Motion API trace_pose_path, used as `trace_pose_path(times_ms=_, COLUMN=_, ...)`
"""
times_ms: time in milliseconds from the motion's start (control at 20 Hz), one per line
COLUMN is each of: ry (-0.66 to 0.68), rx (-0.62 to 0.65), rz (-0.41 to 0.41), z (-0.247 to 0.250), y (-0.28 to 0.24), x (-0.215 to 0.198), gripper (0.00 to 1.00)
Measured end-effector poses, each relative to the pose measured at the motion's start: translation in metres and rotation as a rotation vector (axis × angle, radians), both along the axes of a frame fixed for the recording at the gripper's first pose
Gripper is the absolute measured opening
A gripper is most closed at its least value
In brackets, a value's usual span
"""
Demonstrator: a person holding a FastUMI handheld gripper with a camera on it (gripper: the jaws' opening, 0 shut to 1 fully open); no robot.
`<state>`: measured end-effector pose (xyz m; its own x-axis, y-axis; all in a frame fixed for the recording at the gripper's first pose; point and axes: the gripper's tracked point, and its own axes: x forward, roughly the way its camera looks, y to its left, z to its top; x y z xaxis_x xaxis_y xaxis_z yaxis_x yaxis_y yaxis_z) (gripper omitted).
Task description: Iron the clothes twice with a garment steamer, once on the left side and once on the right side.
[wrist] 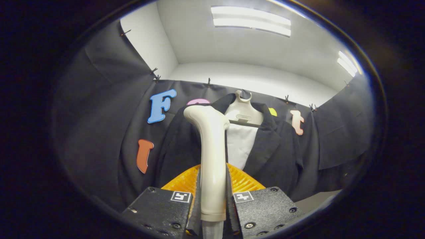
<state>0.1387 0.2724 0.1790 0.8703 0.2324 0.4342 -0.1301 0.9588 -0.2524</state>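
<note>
The booth is hung with black cloth under a white ceiling with lit light panels; a pale surface shows low beside the right jaw, too little to name. A dark jacket hangs on a white hanger, open over a white front, just beyond the jaws. The garment steamer stands upright between the jaws, which pinch its cream handle from both sides; its head sits at the jacket's collar, on the left lapel side. By my judgement the left pass is only beginning and the right pass remains; no steam is visible.
</note>
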Motion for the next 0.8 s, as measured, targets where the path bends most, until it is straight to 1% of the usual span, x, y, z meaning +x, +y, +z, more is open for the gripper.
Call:
trace_pose_path(times_ms=150, ry=0.037, rx=-0.001, rz=0.01, z=-0.015, y=-0.007, x=-0.009, gripper=0.33)
trace_pose_path(times_ms=500, ry=0.1, rx=0.008, rz=-0.007, z=-0.043, y=-0.025, x=-0.026, gripper=0.33)
trace_pose_path(times_ms=800, ry=0.149, rx=0.004, rz=-0.031, z=-0.052, y=-0.027, x=-0.022, gripper=0.33)
